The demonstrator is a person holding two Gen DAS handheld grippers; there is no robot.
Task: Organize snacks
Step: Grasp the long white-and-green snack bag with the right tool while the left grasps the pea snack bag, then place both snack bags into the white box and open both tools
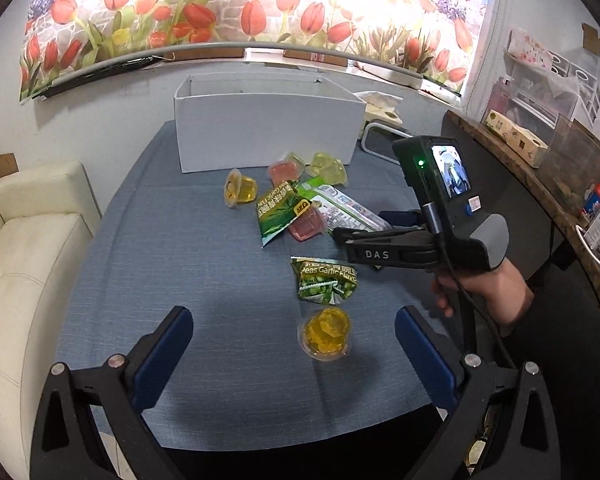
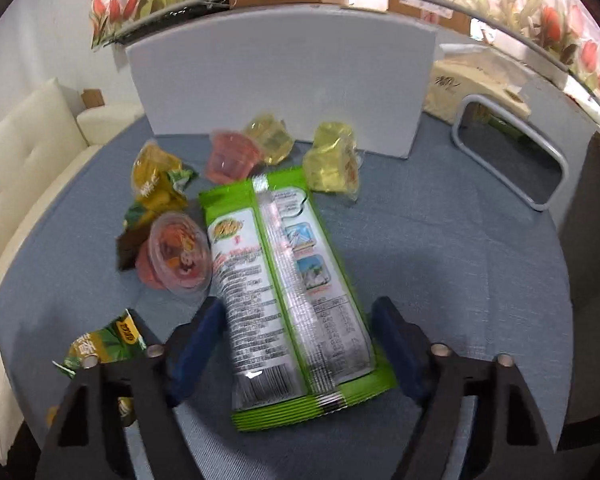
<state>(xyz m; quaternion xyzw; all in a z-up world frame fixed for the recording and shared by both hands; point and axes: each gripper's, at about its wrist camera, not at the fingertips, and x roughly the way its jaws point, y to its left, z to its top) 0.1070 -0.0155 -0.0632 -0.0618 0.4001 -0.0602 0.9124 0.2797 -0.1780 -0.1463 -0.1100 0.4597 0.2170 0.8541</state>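
Snacks lie on a blue tablecloth [image 1: 172,248] in front of a white box [image 1: 268,128]. A long green-edged snack packet [image 2: 288,280] lies face down between the fingers of my right gripper [image 2: 300,328], which is open around its near end; the pads stand beside its edges. My left gripper [image 1: 294,340] is open and empty, low over the table's near edge, with a yellow jelly cup [image 1: 326,334] and a green pea packet [image 1: 326,282] just ahead. Pink [image 2: 176,264] and yellow [image 2: 332,164] jelly cups and another green packet [image 1: 278,212] lie near the box.
A cream sofa [image 1: 24,264] stands to the left of the table. A wooden shelf [image 1: 556,184] with boxes is on the right. A grey metal frame [image 2: 512,152] rests at the table's far right. A tulip picture hangs on the back wall.
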